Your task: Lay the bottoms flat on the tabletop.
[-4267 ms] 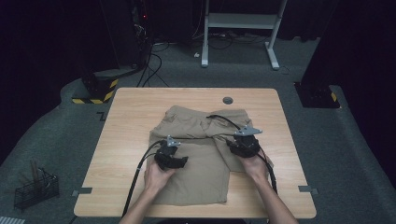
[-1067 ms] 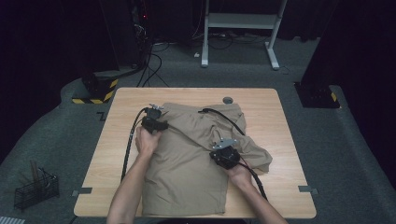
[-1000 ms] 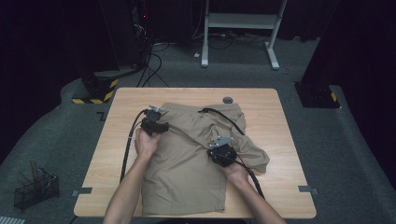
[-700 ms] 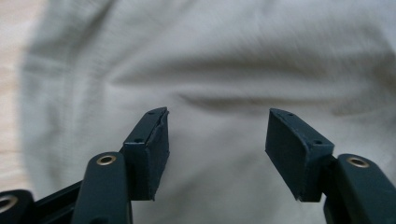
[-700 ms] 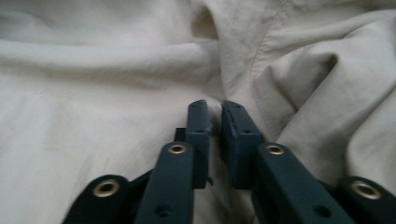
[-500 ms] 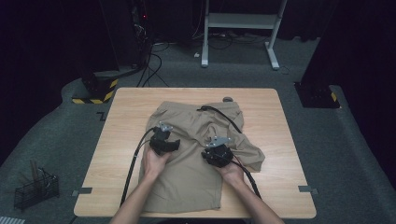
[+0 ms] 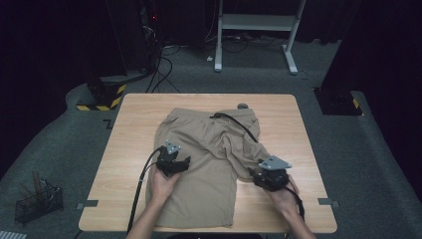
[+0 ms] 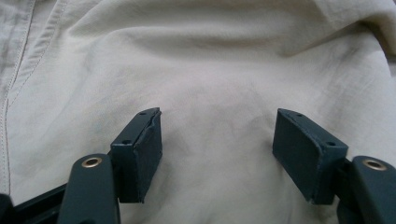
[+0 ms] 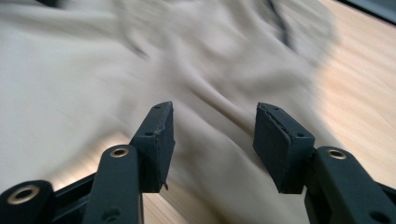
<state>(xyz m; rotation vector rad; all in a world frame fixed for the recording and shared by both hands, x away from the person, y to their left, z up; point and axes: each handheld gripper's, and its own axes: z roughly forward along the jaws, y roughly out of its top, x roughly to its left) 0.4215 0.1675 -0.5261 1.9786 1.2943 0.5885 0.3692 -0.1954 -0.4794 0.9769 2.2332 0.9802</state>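
Observation:
Tan shorts (image 7: 209, 149) lie spread on the wooden table (image 7: 132, 134), waistband at the far side, with a rumpled fold at their right. My left gripper (image 7: 180, 162) rests over the left leg; its jaws have just been opening. In the left gripper view its pads (image 8: 144, 149) stand apart on flat cloth (image 8: 219, 70), and the left gripper (image 8: 217, 156) grips nothing. My right gripper (image 7: 263, 175) is at the right edge of the shorts. Its jaws have also just been opening. In the blurred right gripper view the right gripper (image 9: 214, 140) stands open, a cloth fold (image 9: 219, 116) running loosely beneath it.
A black cable (image 7: 236, 122) trails across the upper shorts. A small dark round thing (image 7: 242, 105) sits at the table's far edge. On the floor are a wire basket (image 7: 37, 201) at left, a striped base (image 7: 99, 97) and a white desk frame (image 7: 259, 30) behind.
My left gripper came nearer, from the far left of the shorts to the left leg. My right gripper let go and moved right to the edge of the shorts.

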